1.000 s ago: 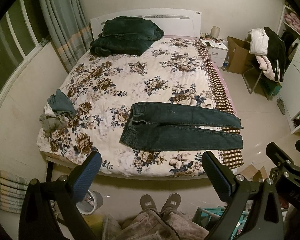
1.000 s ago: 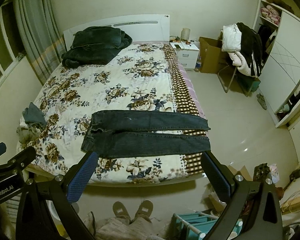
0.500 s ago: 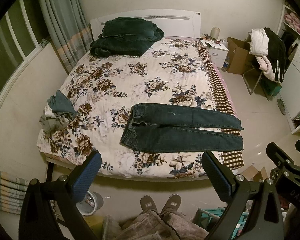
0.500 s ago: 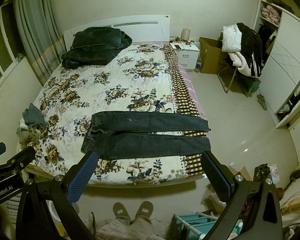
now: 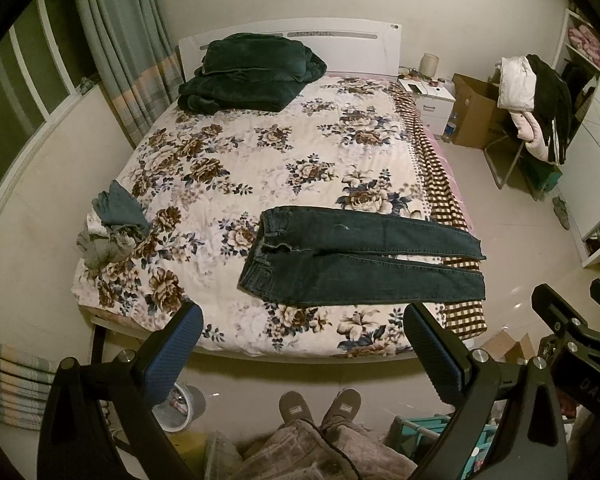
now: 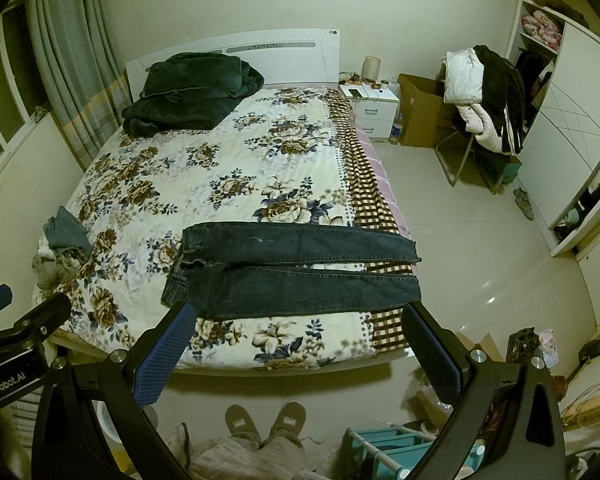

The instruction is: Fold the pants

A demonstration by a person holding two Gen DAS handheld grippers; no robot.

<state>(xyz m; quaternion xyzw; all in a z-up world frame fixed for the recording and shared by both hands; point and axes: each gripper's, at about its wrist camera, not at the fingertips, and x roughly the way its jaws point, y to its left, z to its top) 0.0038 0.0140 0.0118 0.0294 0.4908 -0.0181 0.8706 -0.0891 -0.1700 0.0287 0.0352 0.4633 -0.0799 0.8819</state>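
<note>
Dark blue jeans [image 5: 356,256] [image 6: 292,268] lie flat near the foot of the bed, waistband to the left and both legs stretched to the right over the checked edge. The two legs lie side by side with a narrow gap. My left gripper [image 5: 302,354] hangs open above the floor, short of the bed's foot edge, holding nothing. My right gripper [image 6: 298,354] is likewise open and empty, its fingertips just below the nearer jeans leg in the picture. The right gripper's body shows at the right edge of the left wrist view.
The bed [image 5: 260,168] carries a floral quilt, a dark green folded blanket [image 5: 252,76] by the headboard and a small clothes pile [image 5: 112,228] at its left edge. A person's slippered feet [image 5: 320,408] stand at the foot. A nightstand, cardboard box and clothes-laden chair [image 6: 484,96] stand right.
Both views have drifted slightly, with the bed and jeans sitting a little lower in frame. The jeans have not moved and both grippers stay open.
</note>
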